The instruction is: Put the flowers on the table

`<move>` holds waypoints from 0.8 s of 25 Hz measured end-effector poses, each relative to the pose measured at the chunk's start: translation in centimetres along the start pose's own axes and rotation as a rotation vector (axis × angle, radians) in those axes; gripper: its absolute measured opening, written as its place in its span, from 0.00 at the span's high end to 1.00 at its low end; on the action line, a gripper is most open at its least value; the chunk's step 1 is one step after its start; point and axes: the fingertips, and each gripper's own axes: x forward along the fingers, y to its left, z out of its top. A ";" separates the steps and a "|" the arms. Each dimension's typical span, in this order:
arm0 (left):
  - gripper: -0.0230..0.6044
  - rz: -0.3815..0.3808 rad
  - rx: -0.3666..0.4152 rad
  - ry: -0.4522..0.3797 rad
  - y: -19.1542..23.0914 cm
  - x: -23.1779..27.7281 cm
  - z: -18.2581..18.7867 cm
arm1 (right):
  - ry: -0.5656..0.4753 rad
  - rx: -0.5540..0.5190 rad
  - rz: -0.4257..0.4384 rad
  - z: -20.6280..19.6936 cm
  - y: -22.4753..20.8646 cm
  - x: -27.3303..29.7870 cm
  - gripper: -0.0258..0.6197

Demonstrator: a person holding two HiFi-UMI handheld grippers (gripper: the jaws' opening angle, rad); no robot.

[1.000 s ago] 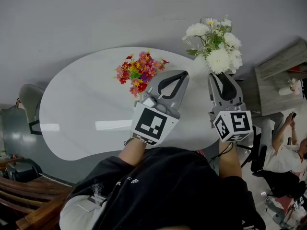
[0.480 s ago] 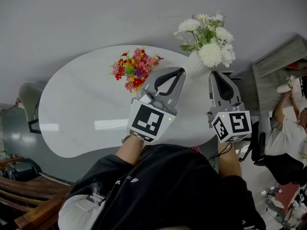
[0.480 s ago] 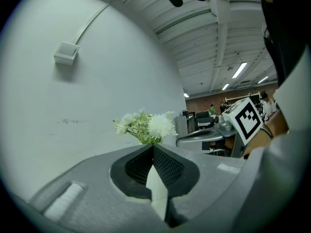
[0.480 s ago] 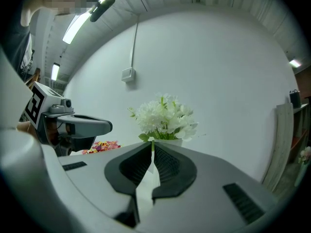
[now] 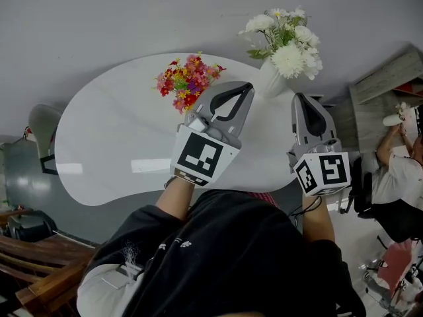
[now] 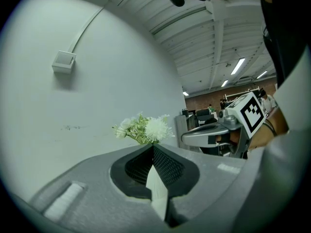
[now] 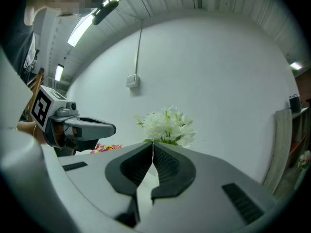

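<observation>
Now the white table (image 5: 112, 150) lies bare across its left half, with open room there; near its far right edge the white flowers (image 5: 284, 41) stand upright in a vase (image 5: 269, 79), stems vertical; a colourful bunch (image 5: 187, 79) sits low near the far edge, just beside the left gripper (image 5: 244, 86), whose jaws are together and empty; the right gripper (image 5: 301, 98) has just closed on nothing and, unlike a second ago, stands apart from the vase.

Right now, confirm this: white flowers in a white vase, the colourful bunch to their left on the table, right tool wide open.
Wrong: the right tool is shut, jaws just closed on nothing, per the right gripper view. The white flowers are in a white vase, the colourful bunch to their left on the table.
</observation>
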 end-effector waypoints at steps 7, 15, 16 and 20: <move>0.97 -0.020 0.007 0.020 -0.7 -0.9 -0.6 | -0.022 -0.006 0.056 0.9 1.4 -1.3 0.94; 0.97 -0.032 0.011 0.061 -1.0 -2.2 -1.5 | -0.025 0.018 0.098 1.1 2.6 -2.1 0.94; 0.97 -0.037 0.010 0.062 -1.0 -2.3 -1.5 | -0.027 0.020 0.100 1.2 2.6 -2.1 0.94; 0.97 -0.034 0.016 0.069 -0.9 -2.8 -1.7 | -0.023 0.025 0.120 1.1 2.9 -2.2 0.94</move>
